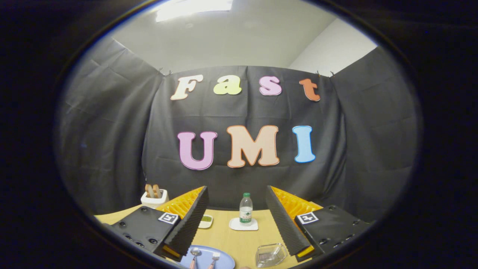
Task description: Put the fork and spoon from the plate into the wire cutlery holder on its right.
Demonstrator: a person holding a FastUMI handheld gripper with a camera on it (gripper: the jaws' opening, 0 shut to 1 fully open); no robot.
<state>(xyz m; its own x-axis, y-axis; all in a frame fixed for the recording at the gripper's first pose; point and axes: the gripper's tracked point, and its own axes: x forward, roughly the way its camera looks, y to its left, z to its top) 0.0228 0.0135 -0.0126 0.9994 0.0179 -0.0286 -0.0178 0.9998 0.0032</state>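
Gripper view, read from near to far. Your tongs (239, 228) stand wide apart and hold nothing — both fingers angle outward over the bench (239, 239), with open wood showing between them.

Nearest to you, below and just inside the left finger, lies the blue plate (220, 261). On it rest the spoon (194, 254) and, just to its right, the fork (214, 257), their heads pointing away from you and their handles running toward you out of sight. Neither touches the tongs.

To the right of the plate, close against the inner side of the right finger, sits the clear-looking cutlery holder (270, 255). It looks empty, though its wire build is too small to make out.

Judged from this layout, the task has not yet begun in effect: both utensils are on the plate and nothing is in the holder. Two pick-and-place runs remain. For either utensil you would likely need to tip the tongs down and shift slightly left, since the plate sits lower than the fingertips and nearer to you.

Farther along the bench, between the fingers, a water bottle (245, 209) stands upright on a white coaster (243, 225). A small white dish (205, 221) lies just beside the left finger. Beyond the left finger a white toaster (154, 198) holds two slices of bread (153, 191) — none of these concerns the task.
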